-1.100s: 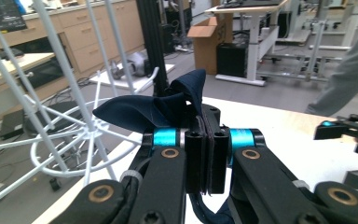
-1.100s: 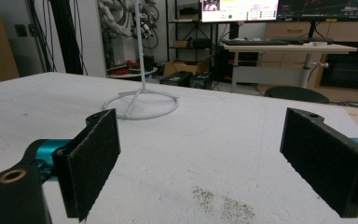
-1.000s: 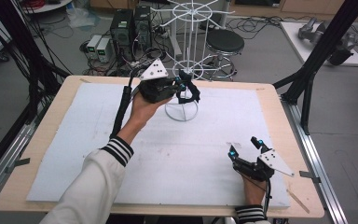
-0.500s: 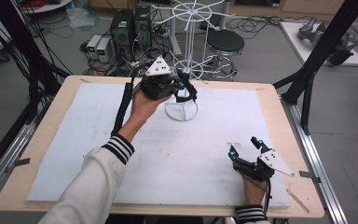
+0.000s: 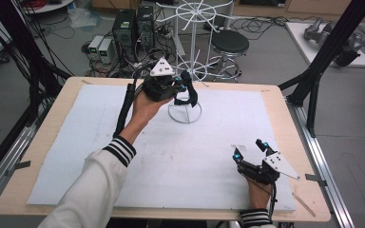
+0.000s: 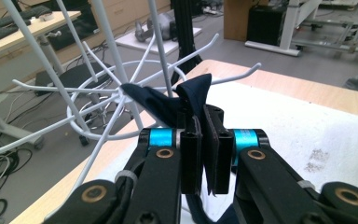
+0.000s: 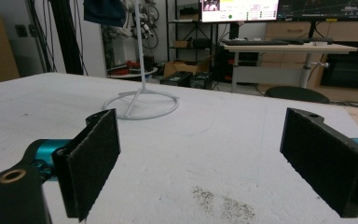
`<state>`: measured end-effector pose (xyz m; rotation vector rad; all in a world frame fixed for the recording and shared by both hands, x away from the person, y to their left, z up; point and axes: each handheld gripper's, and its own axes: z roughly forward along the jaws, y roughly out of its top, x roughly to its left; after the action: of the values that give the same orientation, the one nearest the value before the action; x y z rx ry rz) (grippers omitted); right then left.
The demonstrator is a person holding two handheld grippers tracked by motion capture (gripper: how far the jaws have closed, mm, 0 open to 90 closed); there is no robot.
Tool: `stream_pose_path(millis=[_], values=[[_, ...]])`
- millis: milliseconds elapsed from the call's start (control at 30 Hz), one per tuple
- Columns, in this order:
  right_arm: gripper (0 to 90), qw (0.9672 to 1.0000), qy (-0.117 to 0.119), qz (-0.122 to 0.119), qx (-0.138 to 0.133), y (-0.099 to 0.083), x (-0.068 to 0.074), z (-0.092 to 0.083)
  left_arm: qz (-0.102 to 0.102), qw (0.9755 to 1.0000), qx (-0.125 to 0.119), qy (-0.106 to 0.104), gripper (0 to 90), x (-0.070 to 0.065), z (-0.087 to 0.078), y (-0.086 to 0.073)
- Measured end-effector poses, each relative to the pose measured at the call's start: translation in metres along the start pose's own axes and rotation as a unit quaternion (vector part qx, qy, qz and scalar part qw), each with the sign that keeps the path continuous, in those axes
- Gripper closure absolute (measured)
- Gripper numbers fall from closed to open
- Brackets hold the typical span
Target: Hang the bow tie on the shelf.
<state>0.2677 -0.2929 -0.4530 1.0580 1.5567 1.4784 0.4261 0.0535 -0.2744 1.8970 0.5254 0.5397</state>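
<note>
The left gripper (image 5: 183, 89) is held up at the far middle of the tabletop (image 5: 52, 142), beside the white wire rack (image 5: 192, 61). Its jaws are clamped on a dark blue cloth (image 6: 191, 100); in the left gripper view the fabric is pinched between the two pads and rises from them toward the rack's prongs, where one fold appears to lie over a prong near the hub, though the contact is hard to make out. In the high view the cloth hangs as a dark loop just above the rack's ring base (image 5: 185, 113).

Against the earlier frames little differs. The left hand (image 5: 145, 102) sits in much the same spot next to the rack, and the cloth hangs in the same place over the base. The jaws have just eased open very slightly, yet the cloth is still between them and gripped.

The right gripper (image 5: 252, 154) rests at the near right of the white mat (image 5: 76, 142), where it was before. Its jaws stand wide open with nothing between them, well apart from the rack.
</note>
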Motion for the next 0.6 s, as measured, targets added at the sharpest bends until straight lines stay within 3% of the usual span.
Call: stream_pose_path(millis=[100,400,600], values=[[11.1,1.0000,0.000,0.000,0.000,0.0000,0.0000,0.0000,-0.006,0.9999,0.006,0.005,81.7,0.0002,0.0000,0.0009],[11.1,1.0000,-0.001,-0.001,-0.001,0.0000,0.0001,0.0002,-0.044,0.9982,0.038,0.012,51.2,0.0028,-0.0001,0.0041],[11.1,1.0000,0.001,-0.001,-0.001,-0.0001,-0.0004,0.0002,-0.042,0.9984,0.035,0.017,33.4,0.0026,-0.0022,0.0063]])
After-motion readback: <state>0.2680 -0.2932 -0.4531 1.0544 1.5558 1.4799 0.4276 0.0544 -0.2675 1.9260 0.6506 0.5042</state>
